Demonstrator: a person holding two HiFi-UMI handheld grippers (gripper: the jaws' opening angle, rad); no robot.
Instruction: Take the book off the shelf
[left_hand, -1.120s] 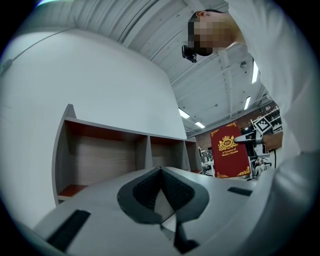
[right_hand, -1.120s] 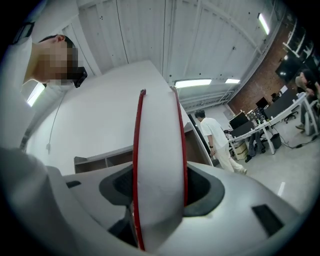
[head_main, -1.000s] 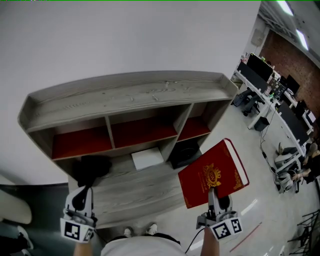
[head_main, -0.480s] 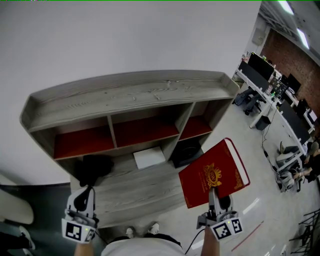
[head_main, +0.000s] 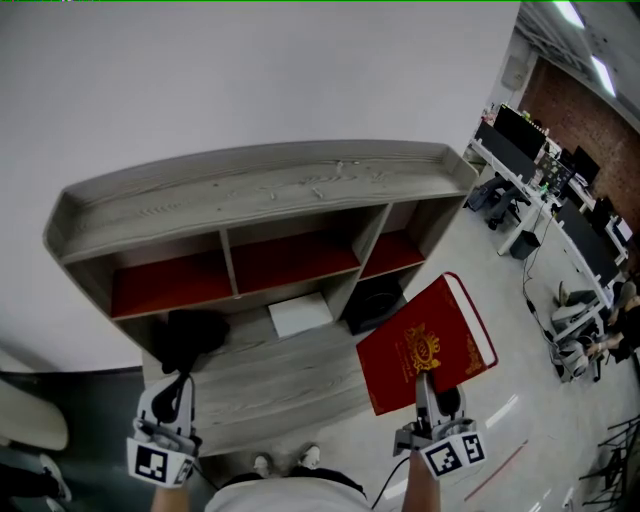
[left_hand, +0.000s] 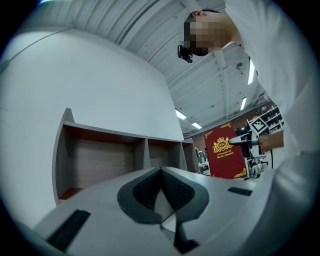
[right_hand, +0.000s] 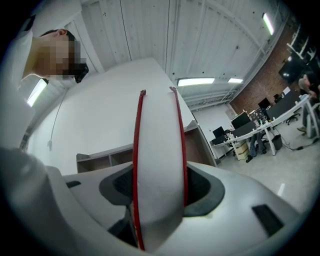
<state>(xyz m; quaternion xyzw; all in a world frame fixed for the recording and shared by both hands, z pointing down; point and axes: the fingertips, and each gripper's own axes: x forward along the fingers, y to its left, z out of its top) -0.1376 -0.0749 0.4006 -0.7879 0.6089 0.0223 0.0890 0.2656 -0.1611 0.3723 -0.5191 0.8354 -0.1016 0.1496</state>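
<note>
A thick red book (head_main: 425, 345) with a gold crest on its cover stands upright off the shelf, at the right of the head view. My right gripper (head_main: 427, 388) is shut on its lower edge. In the right gripper view its white page edge (right_hand: 159, 165) fills the gap between the pads. The grey wooden shelf unit (head_main: 270, 185) with red back panels stands in front against the white wall. My left gripper (head_main: 172, 392) hangs low before the shelf's left end, shut and empty; its pads meet at the tip (left_hand: 161, 172). The left gripper view also catches the book (left_hand: 225, 152).
On the shelf's lower board lie a white flat box (head_main: 297, 315), a black object (head_main: 372, 305) in the right bay and another black thing (head_main: 190, 335) at the left. Office desks with monitors (head_main: 540, 165) line the far right. The person's shoes (head_main: 280, 462) show below.
</note>
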